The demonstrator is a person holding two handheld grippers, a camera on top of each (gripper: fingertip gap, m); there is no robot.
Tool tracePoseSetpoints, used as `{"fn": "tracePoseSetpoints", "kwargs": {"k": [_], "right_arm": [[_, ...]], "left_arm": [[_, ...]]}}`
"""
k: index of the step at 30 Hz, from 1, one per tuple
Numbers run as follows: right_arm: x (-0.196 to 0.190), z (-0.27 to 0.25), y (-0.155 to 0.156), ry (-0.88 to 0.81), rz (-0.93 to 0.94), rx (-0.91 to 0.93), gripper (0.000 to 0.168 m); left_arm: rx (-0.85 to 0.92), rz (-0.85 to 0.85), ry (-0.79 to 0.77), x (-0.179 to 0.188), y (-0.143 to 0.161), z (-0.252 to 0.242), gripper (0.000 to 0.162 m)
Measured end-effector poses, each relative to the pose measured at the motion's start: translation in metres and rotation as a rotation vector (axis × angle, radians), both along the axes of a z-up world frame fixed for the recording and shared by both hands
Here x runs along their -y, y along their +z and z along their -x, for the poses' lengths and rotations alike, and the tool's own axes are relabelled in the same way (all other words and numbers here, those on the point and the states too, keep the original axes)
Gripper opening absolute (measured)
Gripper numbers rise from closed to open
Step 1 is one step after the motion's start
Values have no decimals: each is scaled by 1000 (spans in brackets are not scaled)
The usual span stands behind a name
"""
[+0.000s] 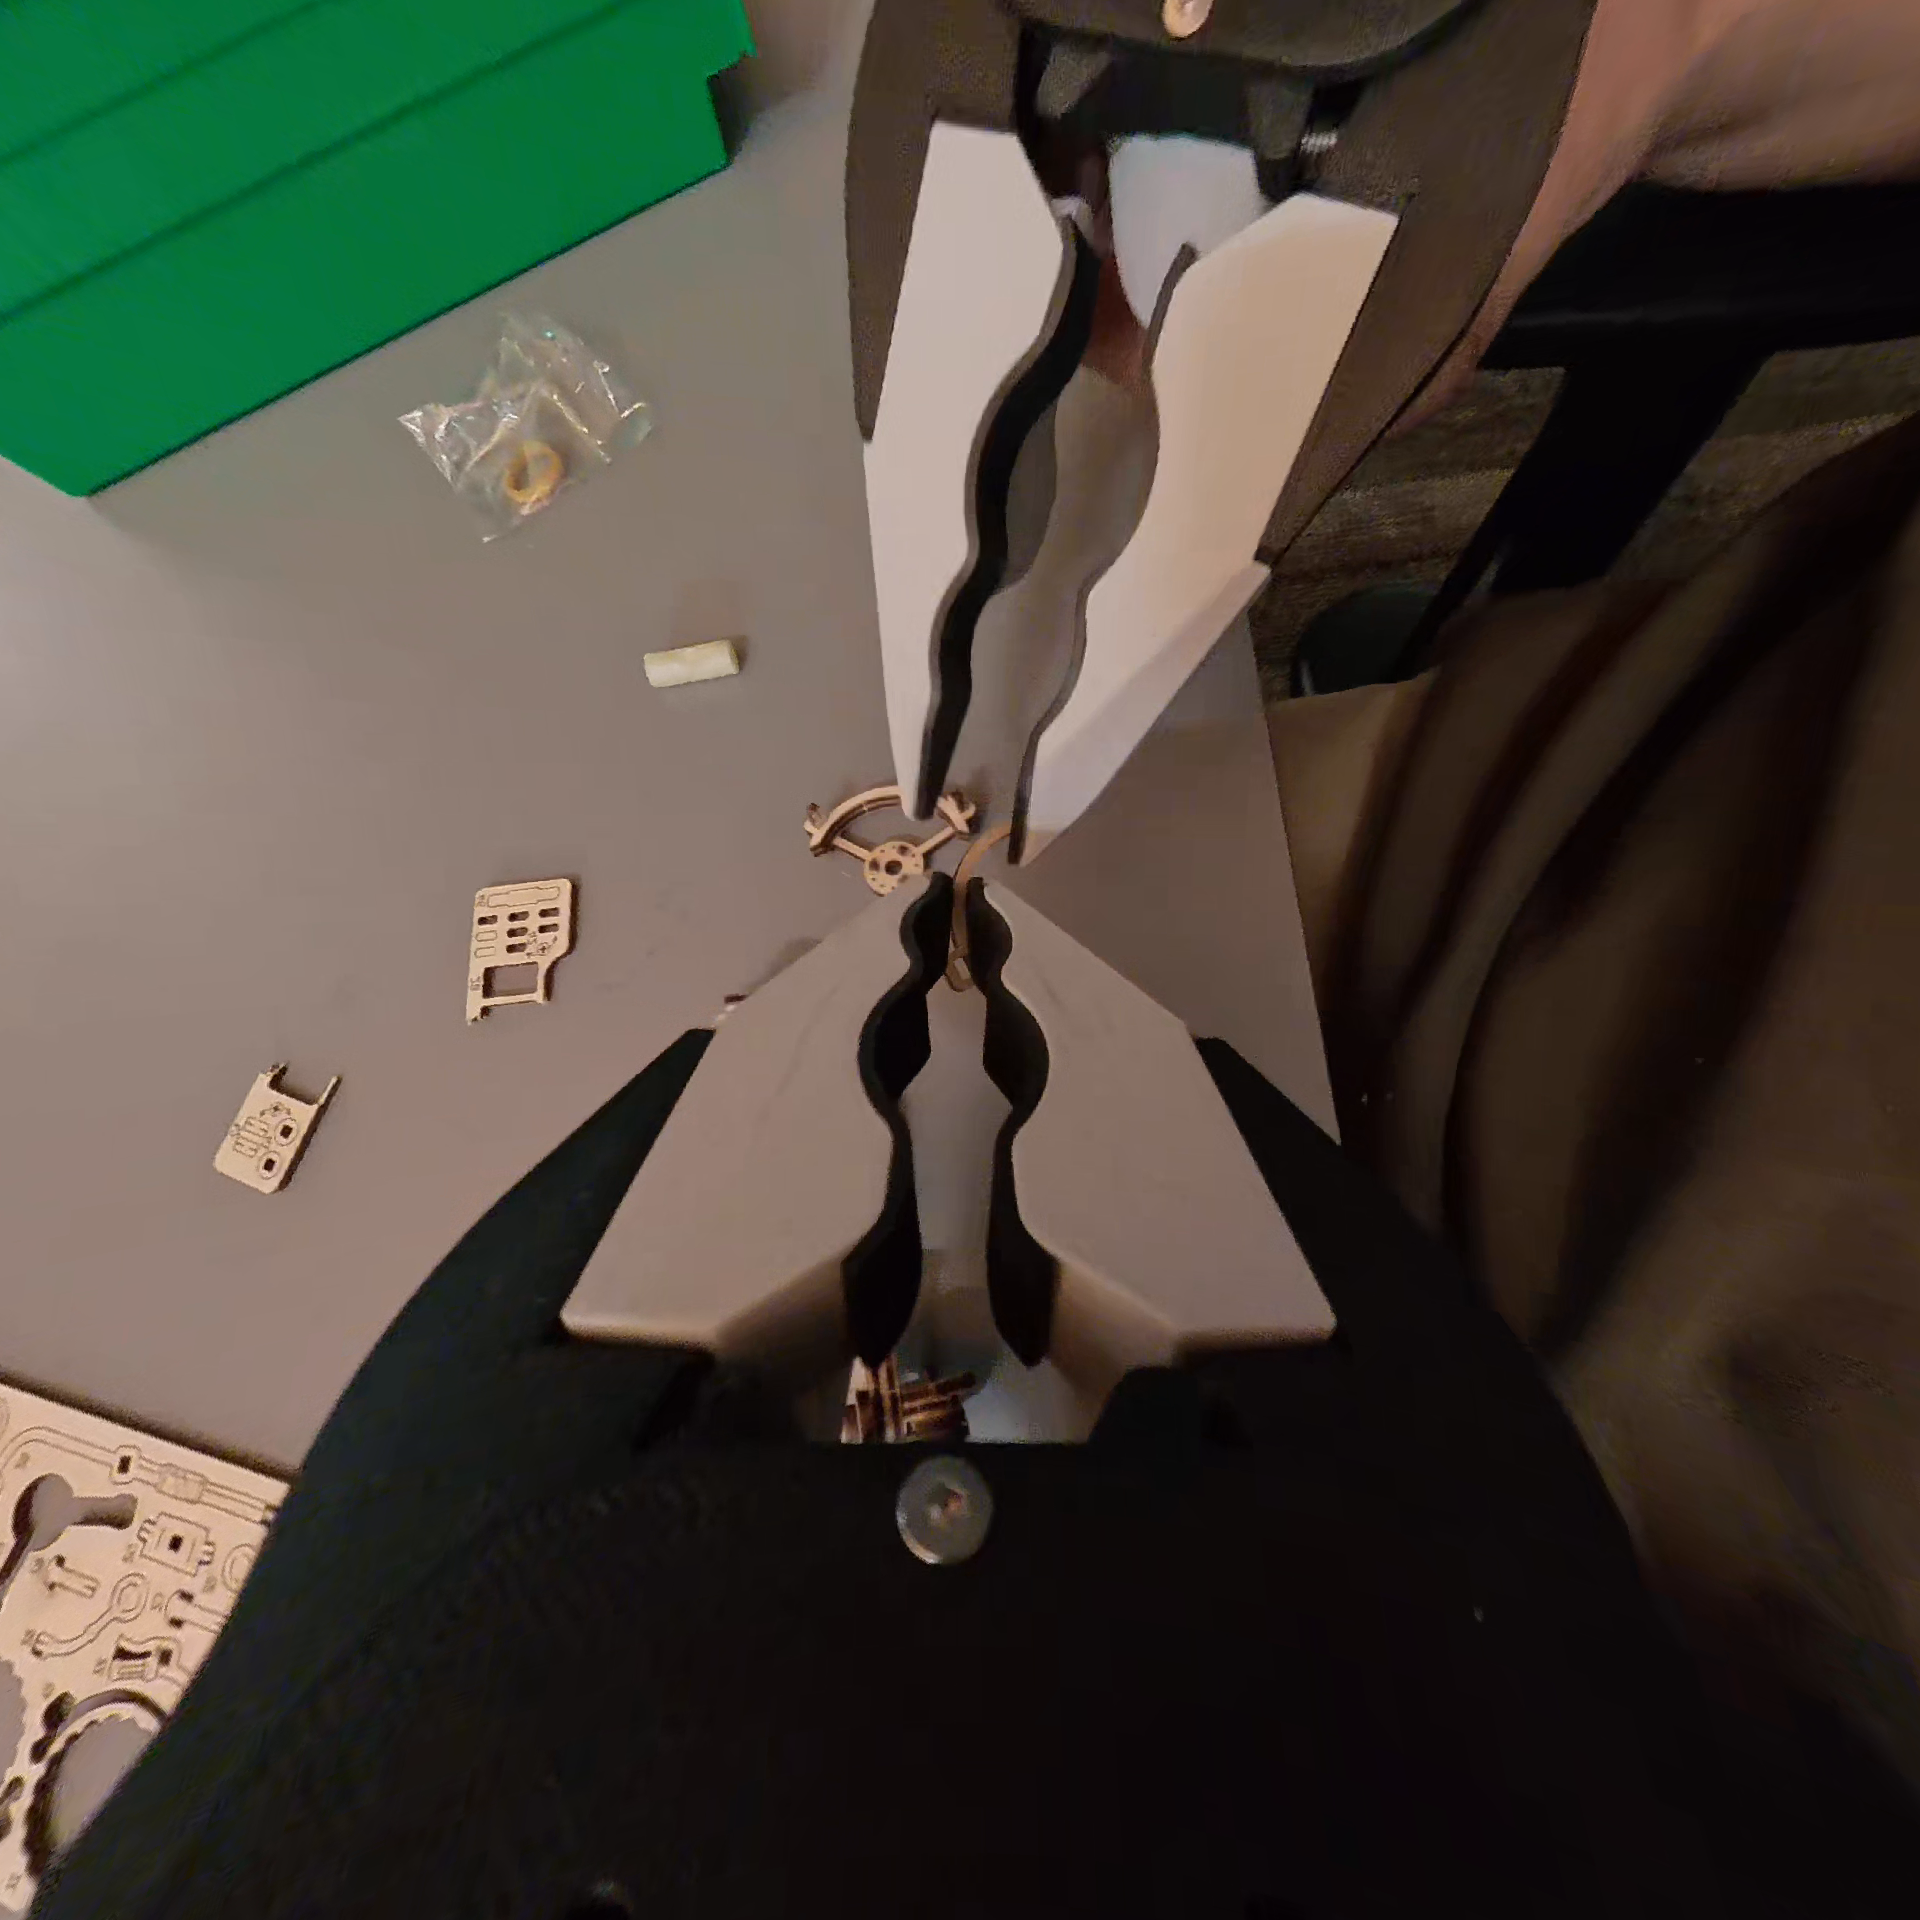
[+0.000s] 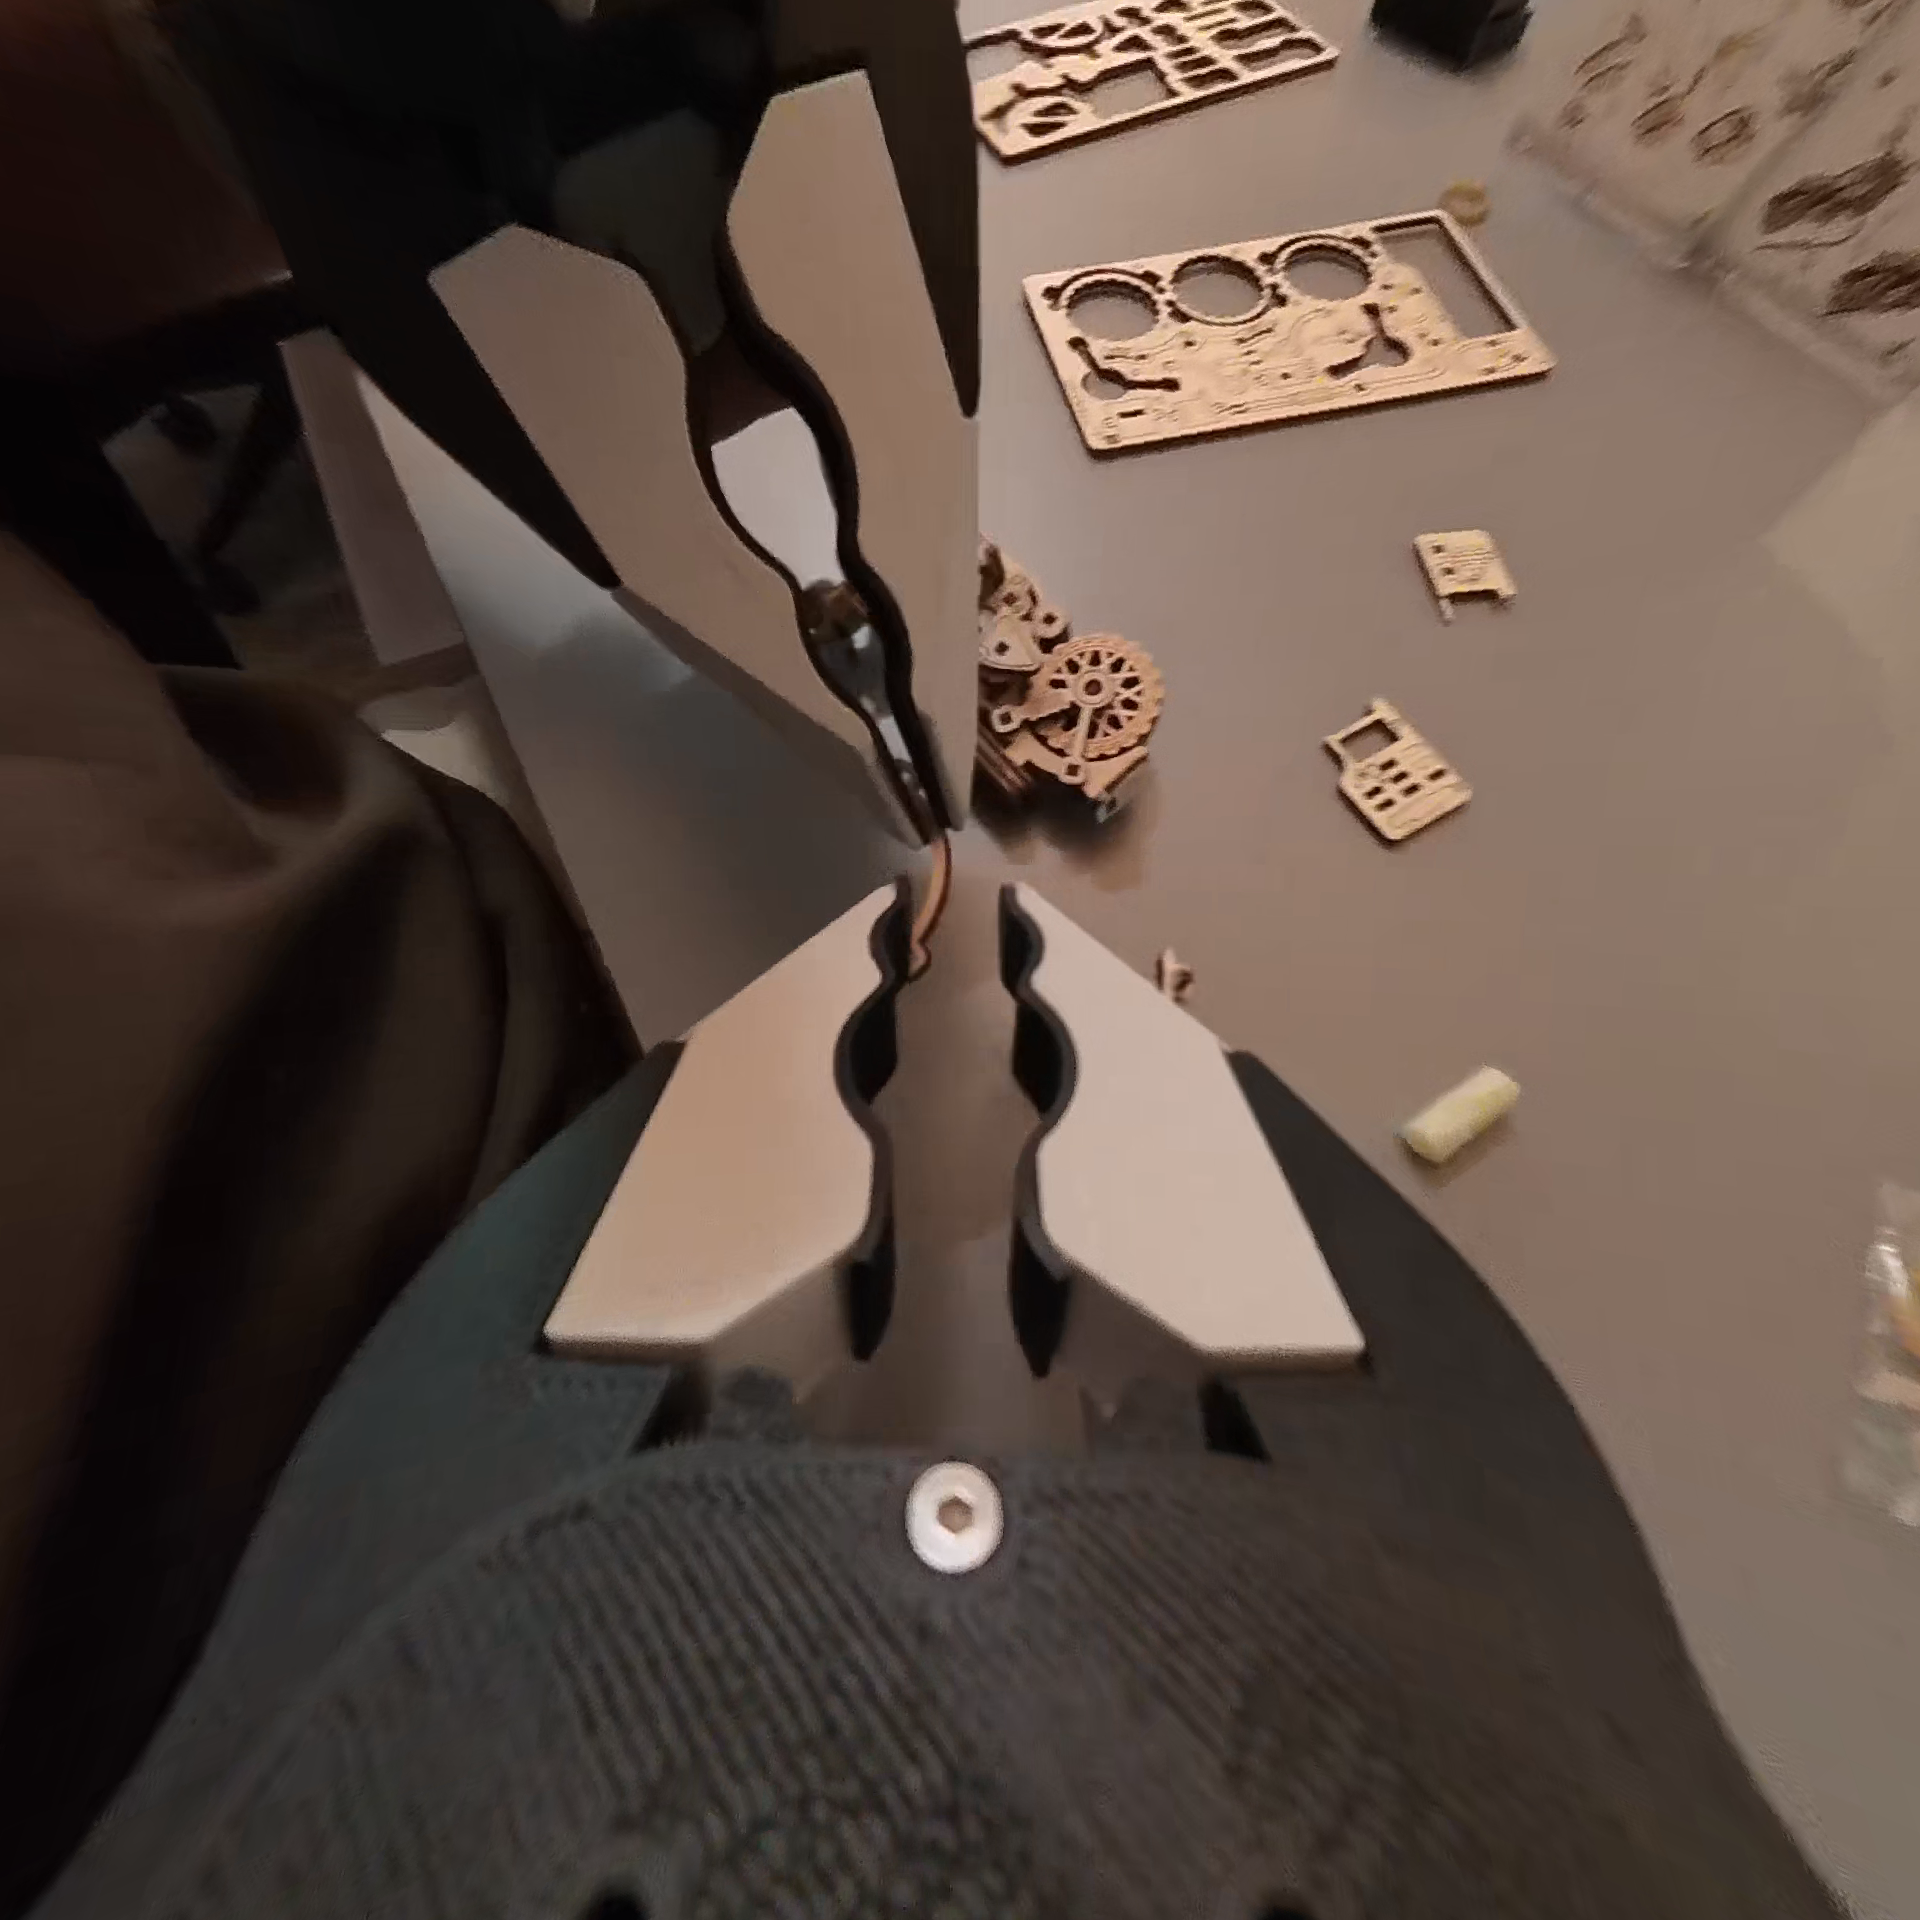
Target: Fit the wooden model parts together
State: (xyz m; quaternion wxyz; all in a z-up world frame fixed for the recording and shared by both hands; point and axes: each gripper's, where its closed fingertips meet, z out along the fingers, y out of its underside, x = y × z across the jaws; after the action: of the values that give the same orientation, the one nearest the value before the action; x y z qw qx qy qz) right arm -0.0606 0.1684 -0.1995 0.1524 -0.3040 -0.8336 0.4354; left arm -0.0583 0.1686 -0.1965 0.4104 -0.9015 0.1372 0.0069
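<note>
Here the left gripper [image 1: 954, 896] pinches a thin curved wooden strip [image 1: 961, 935] at frame centre, tip to tip with the right gripper [image 2: 951, 904], apparently released. Only the right wrist view shows the geared wooden assembly [image 2: 1070, 696] behind.

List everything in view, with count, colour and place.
green box: one, green, on the table
clear bag: one, beside the box
pale stick: one, cream, mid-table
small plates: two, tan, lying apart
punched sheets: two, tan, far side
geared model: one, tan, behind the left claw
arc part: one, tan, by the claw tips
curved strip: one, tan, pinched
left claw: shut on the strip
right claw: open, tips facing it
</note>
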Motion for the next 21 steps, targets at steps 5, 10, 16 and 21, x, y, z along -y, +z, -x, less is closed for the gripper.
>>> {"fn": "tracePoseSetpoints", "kwargs": {"k": [5, 10, 16, 21], "right_arm": [[3, -1, 0, 3, 84, 72, 3], [-20, 17, 21, -129, 204, 5, 2], [-40, 30, 56, -300, 598, 48, 1], [-30, 28, 55, -351, 693, 120, 1]], "left_arm": [[-24, 3, -7, -2, -1, -5, 0], [-62, -105, 149, -10, 12, 18, 42], [3, -337, 297, -18, 39, 22, 64], [-90, -416, 323, -22, 53, 17, 69]]}}
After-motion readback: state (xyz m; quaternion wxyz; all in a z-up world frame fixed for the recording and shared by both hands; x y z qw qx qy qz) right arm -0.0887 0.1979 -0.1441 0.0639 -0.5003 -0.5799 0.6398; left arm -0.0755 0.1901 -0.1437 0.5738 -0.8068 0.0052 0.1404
